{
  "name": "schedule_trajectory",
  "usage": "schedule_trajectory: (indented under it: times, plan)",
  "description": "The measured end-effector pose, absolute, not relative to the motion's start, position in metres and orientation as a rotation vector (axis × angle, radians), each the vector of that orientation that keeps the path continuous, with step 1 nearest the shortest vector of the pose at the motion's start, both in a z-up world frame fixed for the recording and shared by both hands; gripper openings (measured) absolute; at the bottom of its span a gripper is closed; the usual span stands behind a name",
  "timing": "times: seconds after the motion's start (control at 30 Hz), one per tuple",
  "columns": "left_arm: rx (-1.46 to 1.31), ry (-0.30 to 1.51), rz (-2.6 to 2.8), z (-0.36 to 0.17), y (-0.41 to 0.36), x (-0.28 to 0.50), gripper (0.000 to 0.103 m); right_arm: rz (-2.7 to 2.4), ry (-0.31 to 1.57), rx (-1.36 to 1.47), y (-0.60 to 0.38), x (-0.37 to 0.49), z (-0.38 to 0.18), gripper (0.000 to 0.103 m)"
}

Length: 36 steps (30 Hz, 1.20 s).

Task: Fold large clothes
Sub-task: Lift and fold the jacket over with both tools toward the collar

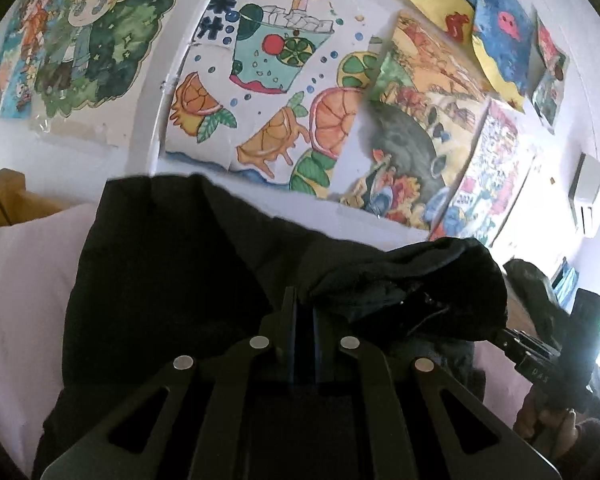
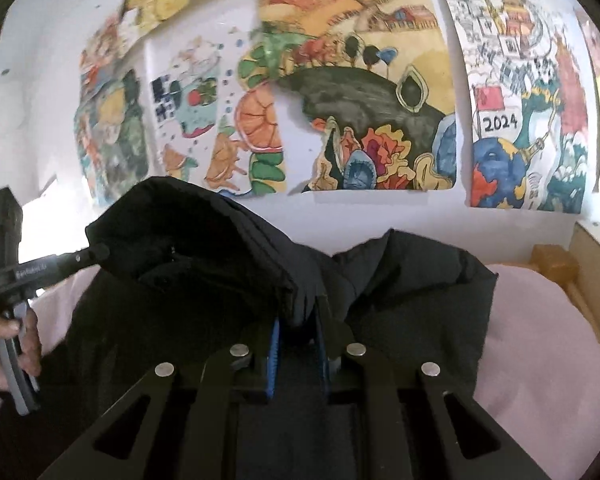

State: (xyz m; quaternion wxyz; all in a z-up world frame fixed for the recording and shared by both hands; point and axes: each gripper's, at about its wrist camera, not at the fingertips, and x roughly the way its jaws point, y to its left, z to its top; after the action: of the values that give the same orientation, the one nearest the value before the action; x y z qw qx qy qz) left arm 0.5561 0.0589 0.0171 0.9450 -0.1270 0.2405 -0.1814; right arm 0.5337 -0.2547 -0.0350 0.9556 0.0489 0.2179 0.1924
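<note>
**Now both hand-held grippers have the black jacket**

Your left hand-held gripper [image 1: 304,316] has its jaws pressed together on a fold of the black jacket [image 1: 172,264]. Your right hand-held gripper [image 2: 298,320] is clamped on a thicker bunch of the same jacket [image 2: 412,292], its blue pads [image 2: 275,356] nearly meeting. The jacket hangs lifted between them over the pink bed sheet [image 2: 540,344]. Beyond, children's drawings [image 1: 268,80] cover the white wall [image 1: 80,152]. No container shows in either view.
</note>
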Motion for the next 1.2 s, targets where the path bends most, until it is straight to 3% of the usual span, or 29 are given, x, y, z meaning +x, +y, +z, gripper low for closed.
schedule_trajectory:
  times: [0.27,0.43,0.53,0.57,0.73,0.9,0.93,1.03,1.2]
  plan:
    - [-0.285,0.577,-0.312,-0.034,0.064,0.567,0.004,0.396,0.484,0.118,-0.258,0.528,-0.069,0.015]
    - [-0.283,0.629,-0.332,-0.04,0.071,0.581,0.004,0.4,0.464,0.248,-0.284,0.519,-0.044,0.016]
    - [-0.269,0.629,-0.334,-0.039,0.071,0.583,0.004,0.352,0.381,0.228,-0.286,0.517,-0.014,0.039]
    - [-0.279,0.629,-0.334,-0.04,0.071,0.584,0.004,0.345,0.371,0.216,-0.282,0.52,-0.006,0.04]
    - [-0.287,0.654,-0.366,-0.041,0.072,0.585,0.004,0.367,0.467,0.166,-0.247,0.556,-0.014,0.04]
    - [-0.273,0.689,-0.362,-0.013,0.077,0.567,0.007,0.299,0.6,0.165,-0.236,0.57,-0.064,0.035]
    - [-0.259,0.662,-0.359,-0.008,0.077,0.561,0.01,0.286,0.601,0.138,-0.236,0.569,-0.069,0.034]
    - [-0.168,0.545,-0.347,0.009,0.069,0.543,0.04,0.266,0.592,0.094,-0.237,0.567,-0.075,0.032]
    - [-0.101,0.518,-0.371,0.007,0.03,0.554,0.042,0.243,0.571,0.055,-0.232,0.564,-0.074,0.032]
